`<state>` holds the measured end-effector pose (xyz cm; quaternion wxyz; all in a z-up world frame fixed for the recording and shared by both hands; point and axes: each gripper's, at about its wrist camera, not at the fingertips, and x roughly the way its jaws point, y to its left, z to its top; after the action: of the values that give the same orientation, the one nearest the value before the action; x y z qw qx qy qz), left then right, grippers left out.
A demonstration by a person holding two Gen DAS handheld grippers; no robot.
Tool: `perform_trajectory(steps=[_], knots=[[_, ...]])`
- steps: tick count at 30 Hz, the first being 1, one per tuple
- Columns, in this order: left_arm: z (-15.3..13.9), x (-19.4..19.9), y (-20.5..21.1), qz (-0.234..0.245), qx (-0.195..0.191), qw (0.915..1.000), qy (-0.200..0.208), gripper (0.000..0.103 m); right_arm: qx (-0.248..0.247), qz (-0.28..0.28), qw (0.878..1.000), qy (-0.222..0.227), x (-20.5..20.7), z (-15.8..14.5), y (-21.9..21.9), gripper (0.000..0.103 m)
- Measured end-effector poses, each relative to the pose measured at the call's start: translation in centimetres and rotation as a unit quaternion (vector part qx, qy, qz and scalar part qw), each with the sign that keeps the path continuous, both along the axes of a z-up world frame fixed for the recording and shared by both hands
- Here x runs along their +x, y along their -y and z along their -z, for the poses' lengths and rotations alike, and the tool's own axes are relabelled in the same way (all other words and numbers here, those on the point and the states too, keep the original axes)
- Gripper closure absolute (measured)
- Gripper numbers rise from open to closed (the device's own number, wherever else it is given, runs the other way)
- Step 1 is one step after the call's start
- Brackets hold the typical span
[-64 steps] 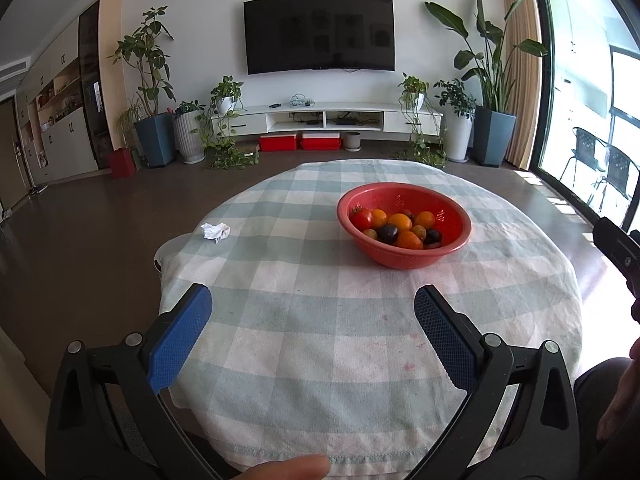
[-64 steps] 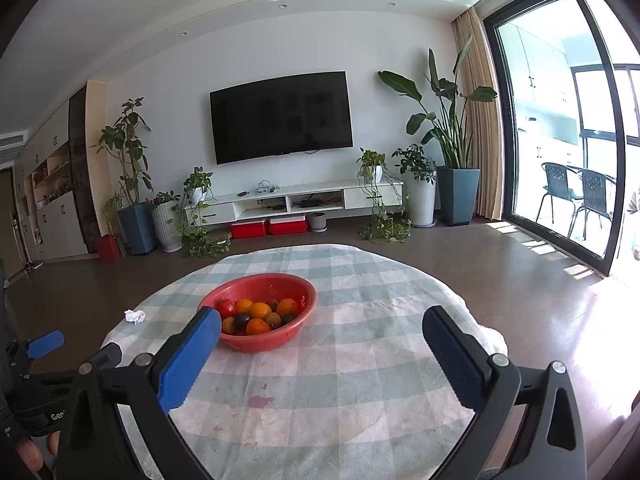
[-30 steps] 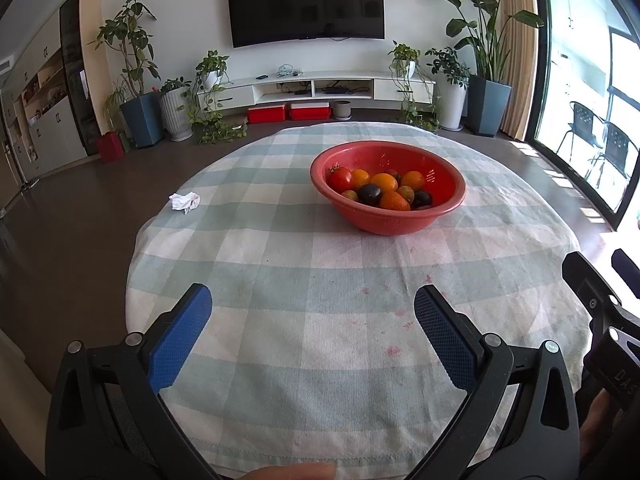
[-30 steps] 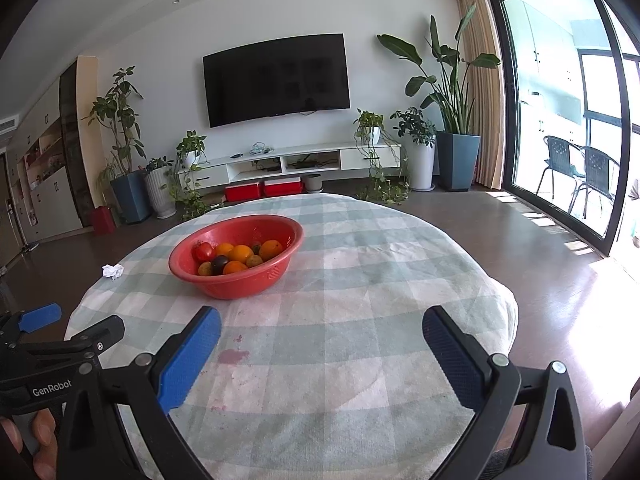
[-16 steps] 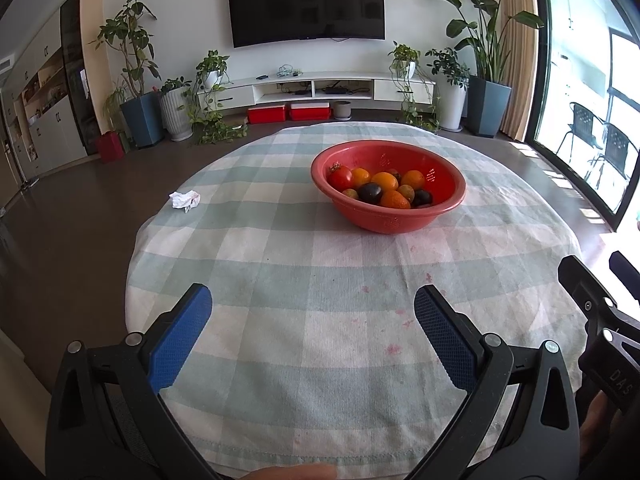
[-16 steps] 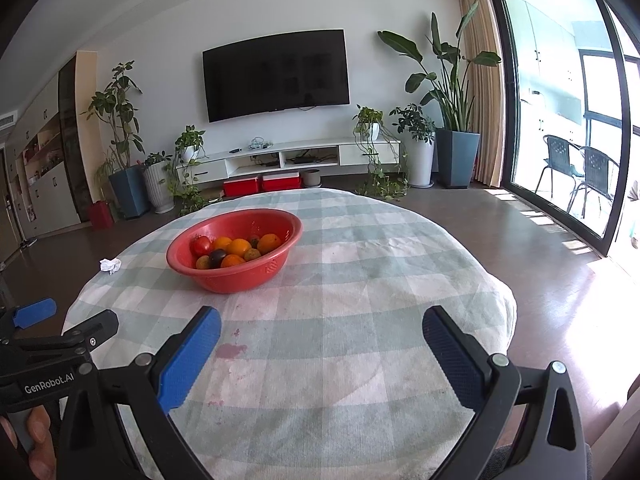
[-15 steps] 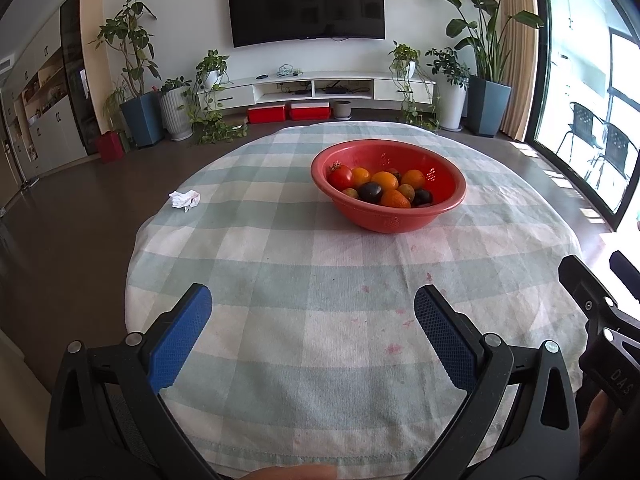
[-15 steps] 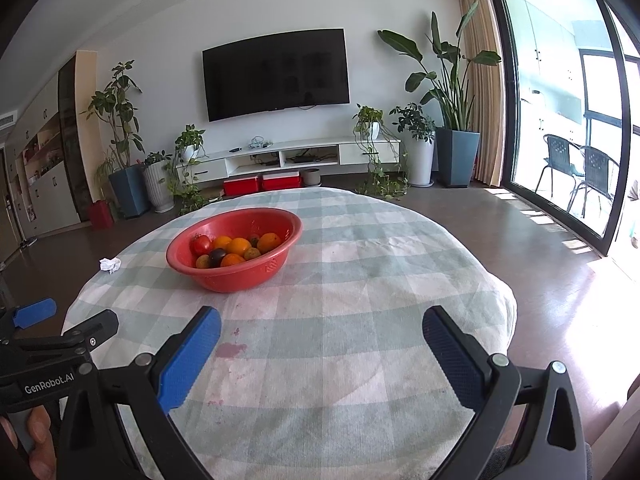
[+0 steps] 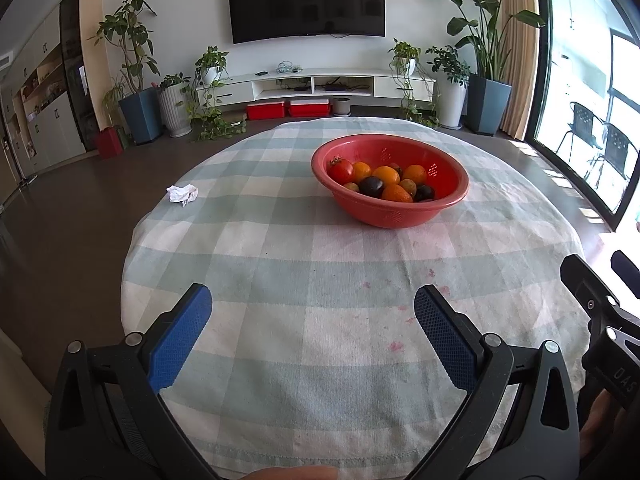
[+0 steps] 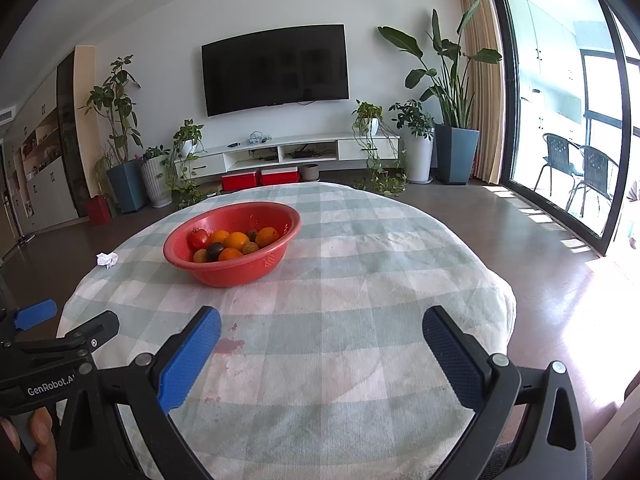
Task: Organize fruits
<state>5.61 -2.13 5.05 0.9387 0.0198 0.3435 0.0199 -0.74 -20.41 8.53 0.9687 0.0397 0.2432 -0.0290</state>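
A red colander bowl (image 9: 452,184) (image 10: 280,256) stands on the round checked table. It holds several fruits: a red tomato (image 9: 341,171) (image 10: 199,238), orange ones (image 9: 386,175) (image 10: 236,240) and dark plums (image 9: 371,186) (image 10: 215,249). My left gripper (image 9: 312,304) hovers open over the near edge of the table, well short of the bowl, with nothing between its fingers. My right gripper (image 10: 320,326) is open too, empty, to the right of the left one, with the bowl ahead to its left.
A crumpled white tissue (image 9: 182,193) (image 10: 107,259) lies at the table's left edge. Pink stains (image 10: 230,345) mark the cloth (image 9: 280,240) near the grippers. Beyond the table are a TV (image 9: 306,0), a low console, potted plants and a glass door on the right.
Both grippers moved forward over the table about a second ago, bringing the bowl closer. In the last half second hardly anything has shifted. Both stay open.
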Motion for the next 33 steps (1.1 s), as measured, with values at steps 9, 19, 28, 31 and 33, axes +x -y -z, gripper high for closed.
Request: perform_trajectory(steps=[9,19,28,31,33], knots=[[0.11,0.02,-0.09,0.0,-0.001,1.0,-0.001,0.0,0.0,0.0,1.0,0.0,0.01,-0.09,-0.02,0.0],[0.13,0.03,-0.08,0.001,-0.002,1.0,-0.001,0.0,0.0,0.0,1.0,-0.002,-0.03,-0.14,-0.04,0.0],[0.38,-0.04,-0.08,0.001,-0.003,1.0,-0.001,0.0,-0.001,-0.001,1.0,-0.002,-0.05,-0.26,-0.05,0.0],[0.42,-0.03,-0.09,0.001,-0.003,1.0,0.0,0.0,-0.001,0.0,1.0,-0.002,-0.03,-0.34,-0.07,0.0],[0.49,-0.02,-0.11,0.001,-0.003,1.0,-0.001,0.0,-0.001,0.0,1.0,-0.002,-0.04,-0.34,-0.07,0.0]])
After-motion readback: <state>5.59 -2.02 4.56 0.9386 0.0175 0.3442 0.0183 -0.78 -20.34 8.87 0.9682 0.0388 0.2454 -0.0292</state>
